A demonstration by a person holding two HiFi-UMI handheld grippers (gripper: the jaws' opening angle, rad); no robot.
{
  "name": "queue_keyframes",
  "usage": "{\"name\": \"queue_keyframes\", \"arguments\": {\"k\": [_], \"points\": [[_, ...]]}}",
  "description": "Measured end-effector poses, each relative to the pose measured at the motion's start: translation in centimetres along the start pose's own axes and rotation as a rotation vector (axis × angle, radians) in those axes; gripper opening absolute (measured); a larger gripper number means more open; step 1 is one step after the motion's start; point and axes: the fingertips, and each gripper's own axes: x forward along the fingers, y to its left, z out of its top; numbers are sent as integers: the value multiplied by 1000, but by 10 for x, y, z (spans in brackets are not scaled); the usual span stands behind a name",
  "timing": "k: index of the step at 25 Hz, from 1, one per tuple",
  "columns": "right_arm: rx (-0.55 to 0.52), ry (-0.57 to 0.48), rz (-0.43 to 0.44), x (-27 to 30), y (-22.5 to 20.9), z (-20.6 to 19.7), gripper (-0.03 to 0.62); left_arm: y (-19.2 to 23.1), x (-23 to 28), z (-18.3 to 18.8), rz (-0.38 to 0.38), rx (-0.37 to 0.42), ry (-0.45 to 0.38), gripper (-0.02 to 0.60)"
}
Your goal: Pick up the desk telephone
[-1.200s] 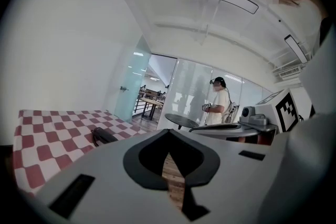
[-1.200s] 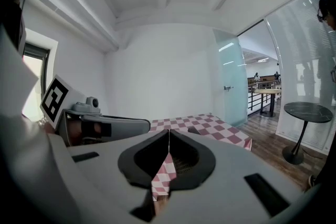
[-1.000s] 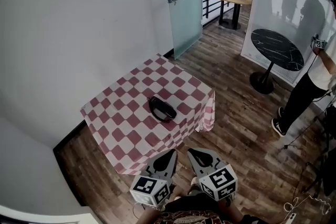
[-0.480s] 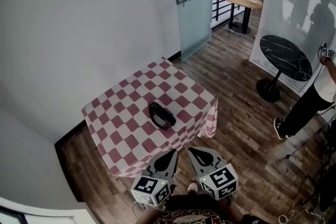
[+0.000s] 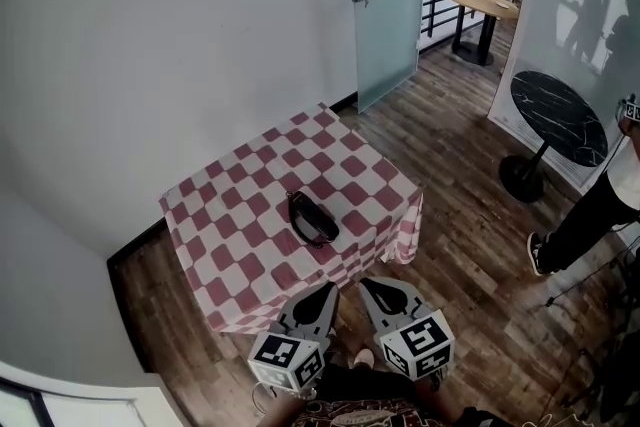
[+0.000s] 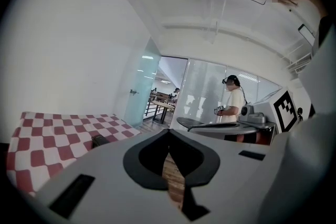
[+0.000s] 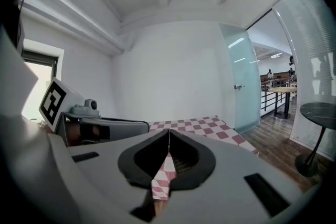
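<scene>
A dark desk telephone (image 5: 313,219) lies near the middle of a table with a red and white checked cloth (image 5: 230,205). It also shows as a small dark shape (image 6: 100,140) on the cloth in the left gripper view. Both grippers hang side by side at the near edge of the table, well short of the phone. My left gripper (image 5: 330,290) has its jaws together and empty. My right gripper (image 5: 365,287) is likewise shut with nothing in it. In the right gripper view the jaw tips (image 7: 168,132) meet over the checked cloth (image 7: 194,125).
A white wall runs behind the table. A frosted glass door (image 5: 385,5) stands at the back. A round black table (image 5: 558,115) is to the right, with a person (image 5: 600,200) beside it. Wooden floor (image 5: 450,265) surrounds the checked table.
The view has shifted: the table and phone sit slightly further right and lower in the head view. Both grippers keep their place at the bottom, still shut.
</scene>
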Motion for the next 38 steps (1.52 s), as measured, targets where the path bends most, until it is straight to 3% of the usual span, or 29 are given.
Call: {"name": "queue_keyframes", "arguments": {"k": [28, 38], "points": [[-8, 55, -27, 119, -59, 28, 20, 101, 92, 35, -66, -26, 39, 9], [-6, 65, -28, 170, -60, 34, 20, 149, 99, 44, -58, -22, 40, 9]]}}
